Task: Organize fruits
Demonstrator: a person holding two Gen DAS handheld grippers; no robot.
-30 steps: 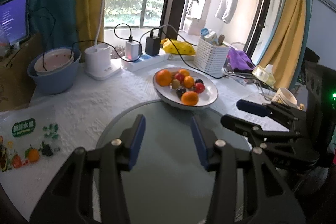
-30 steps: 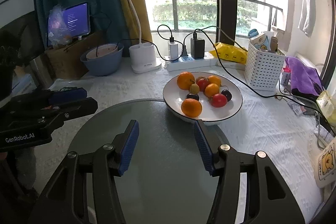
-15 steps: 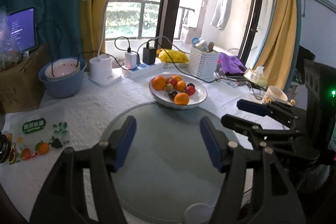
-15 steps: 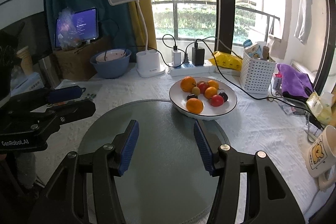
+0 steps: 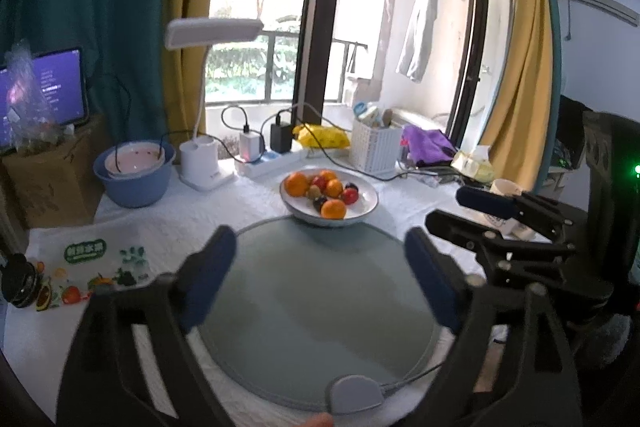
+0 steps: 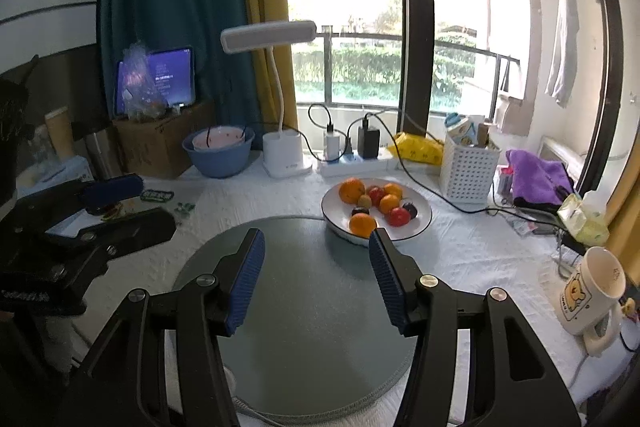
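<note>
Left tool (image 5: 320, 279): lower centre of the left wrist view, jaws opening, blue pads spread wide, nothing between them. Only the round grey-green mat (image 5: 320, 307) shows below the gap.

Right tool (image 6: 316, 275): lower centre of the right wrist view, jaws parted about halfway, empty. Same mat (image 6: 304, 307) underneath. Each tool also shows at the edge of the other's view: the right one at the right edge, the left one at the left edge.

Fruit: all in the white plate (image 5: 366, 201), centre of the left view, at the far edge of the mat. In the right view the plate (image 6: 420, 223) sits just right of centre, partly behind the right pad. Contents: three or four oranges (image 6: 362, 225), red fruits (image 6: 398, 215), dark plum-like ones (image 6: 410, 209), one brownish kiwi-like piece (image 6: 364, 201). Exact count unclear.

Table (image 6: 480, 251): white textured cloth.

Behind the plate: white desk lamp (image 6: 282, 151), power strip with chargers (image 6: 352, 157), white perforated basket (image 6: 468, 173), blue bowl (image 6: 218, 157) with a pink one nested inside.

Right edge of the right view: cartoon-bear mug (image 6: 588, 291), purple cloth (image 6: 538, 177).

Left of the left view: printed fruit bag (image 5: 88, 267) lying flat on the table.
</note>
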